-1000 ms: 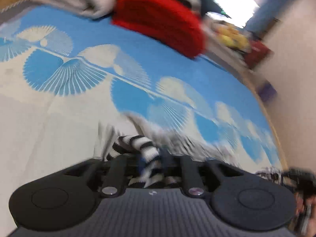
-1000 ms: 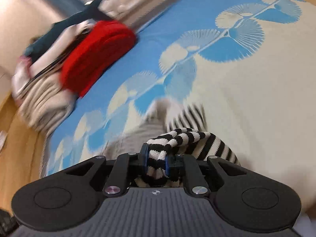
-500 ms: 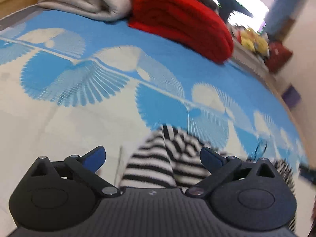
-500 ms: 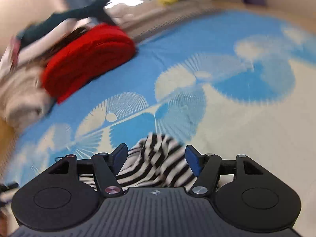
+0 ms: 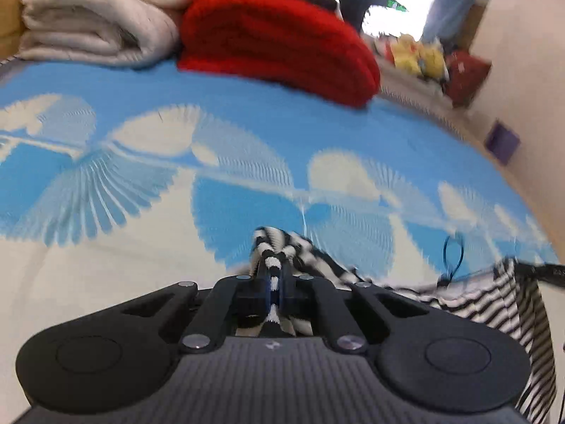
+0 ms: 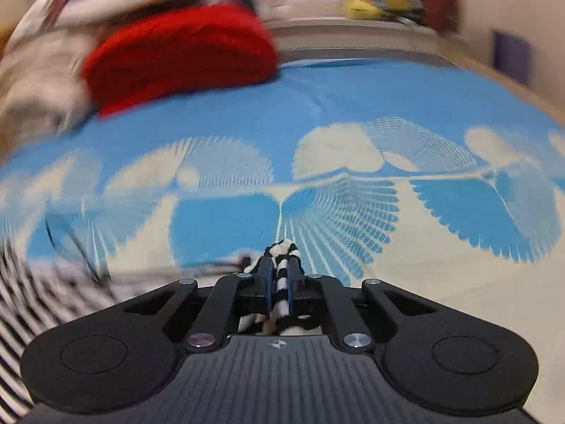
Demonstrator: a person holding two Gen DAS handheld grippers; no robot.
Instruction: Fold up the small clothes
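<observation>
Pinching a fold of the striped garment (image 5: 508, 304) at its near edge, the left gripper (image 5: 274, 279) has its two blue-lined pads drawn tight together on black-and-white cloth, with a bunched tuft poking up past the fingertips. The right gripper (image 6: 279, 282) is closing on a second bunched fold of the same garment (image 6: 42, 300), and in its own view the pads already press on that cloth from both sides.

The garment is a thin knit with narrow black and white stripes, one piece only. It lies low over the bedspread (image 5: 247, 134), stretched between the two grippers: in the left wrist view it trails off to the right as a wrinkled band, and in the right wrist view it runs away to the left edge, blurred.

The bedspread is bright blue along the far side and cream nearer the cameras, printed with pale fan shapes. At its far edge sits one folded red blanket (image 5: 275, 39), with one folded cream blanket (image 5: 95, 17) beside it. Yellow soft things (image 5: 416, 56) lie on a ledge beyond, too blurred to count.

No brand, label or lettering can be read on the garment, the blankets or the grippers; each gripper body bears only a small pale mark, too small to make out
</observation>
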